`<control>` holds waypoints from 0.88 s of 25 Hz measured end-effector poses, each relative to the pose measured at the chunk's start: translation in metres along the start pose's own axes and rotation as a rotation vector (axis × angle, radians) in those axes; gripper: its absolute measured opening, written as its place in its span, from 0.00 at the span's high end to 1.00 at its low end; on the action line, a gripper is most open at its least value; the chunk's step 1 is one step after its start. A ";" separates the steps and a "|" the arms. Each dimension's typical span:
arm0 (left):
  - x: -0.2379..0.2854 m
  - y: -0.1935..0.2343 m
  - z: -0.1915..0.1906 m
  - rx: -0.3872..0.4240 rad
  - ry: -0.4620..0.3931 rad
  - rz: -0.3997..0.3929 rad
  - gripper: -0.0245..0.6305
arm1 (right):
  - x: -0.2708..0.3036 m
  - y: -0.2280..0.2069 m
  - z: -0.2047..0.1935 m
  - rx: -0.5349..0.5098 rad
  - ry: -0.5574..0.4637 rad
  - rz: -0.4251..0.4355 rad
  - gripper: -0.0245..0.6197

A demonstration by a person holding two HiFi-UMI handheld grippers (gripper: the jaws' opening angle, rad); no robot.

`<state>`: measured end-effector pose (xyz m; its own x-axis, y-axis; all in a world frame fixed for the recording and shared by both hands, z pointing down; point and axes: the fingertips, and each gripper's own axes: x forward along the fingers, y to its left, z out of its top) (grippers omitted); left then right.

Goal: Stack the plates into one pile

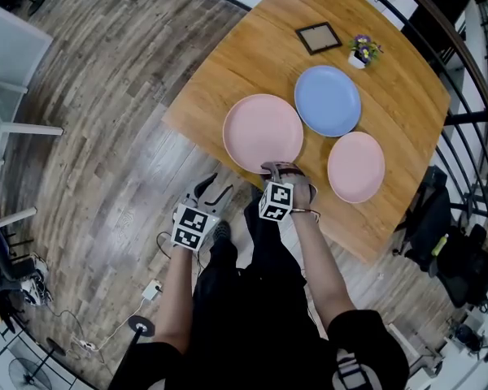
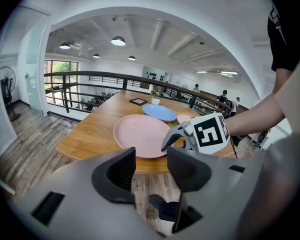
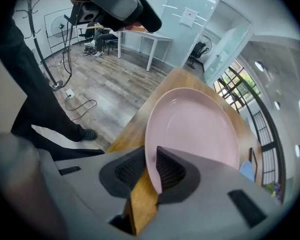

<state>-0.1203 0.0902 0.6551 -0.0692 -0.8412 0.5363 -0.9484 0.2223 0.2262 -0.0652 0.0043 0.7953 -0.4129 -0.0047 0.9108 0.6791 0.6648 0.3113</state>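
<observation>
**Plate stacking: right tool's on the big pink one, nothing piled yet**

Standing next to this rn. Three plates are on the wooden table (image 1: 244, 55), all separate, no pile atm. The big pink plate (image 1: 263, 132) sits closest to the person, right by the near edge of the table. The blue plate (image 1: 328, 100) is just behind it to the right, and their rims are nearly touching, tbh can't tell if they actually do. The small pink plate (image 1: 356, 166) is off to the right of the big one, with a bit of bare wood between them.

The right tool (image 3: 149, 171) is angled steeply down at the table edge and is clamped on the near rim of the big pink plate, w/ one jaw on the top face and the other under the rim, against the table's edge. The plate looks pretty much flat on the table.

The left tool (image 2: 151, 156) isn't doing much. Its jaws are apart w/ nothing between them, and it's hanging out over the floor (image 1: 106, 136), short of the table and just left of the right one.

Other stuff at the far end of the table: a small picture frame (image 1: 318, 37) lying flat and a lil potted plant (image 1: 362, 51) beside it, both well clear of the big pink plate.
</observation>
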 end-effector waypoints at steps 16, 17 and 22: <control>-0.009 -0.008 0.011 0.022 -0.021 -0.014 0.64 | -0.016 -0.007 0.018 -0.058 0.002 -0.081 0.92; -0.010 -0.009 0.013 0.026 -0.025 -0.015 0.65 | -0.019 -0.009 0.020 -0.056 -0.001 -0.089 0.92; -0.016 -0.014 0.019 0.041 -0.035 -0.021 0.65 | -0.029 -0.009 0.026 -0.037 0.001 -0.086 0.93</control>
<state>-0.1117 0.0912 0.6279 -0.0594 -0.8625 0.5026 -0.9616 0.1845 0.2031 -0.0753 0.0173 0.7593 -0.4702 -0.0615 0.8804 0.6628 0.6340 0.3983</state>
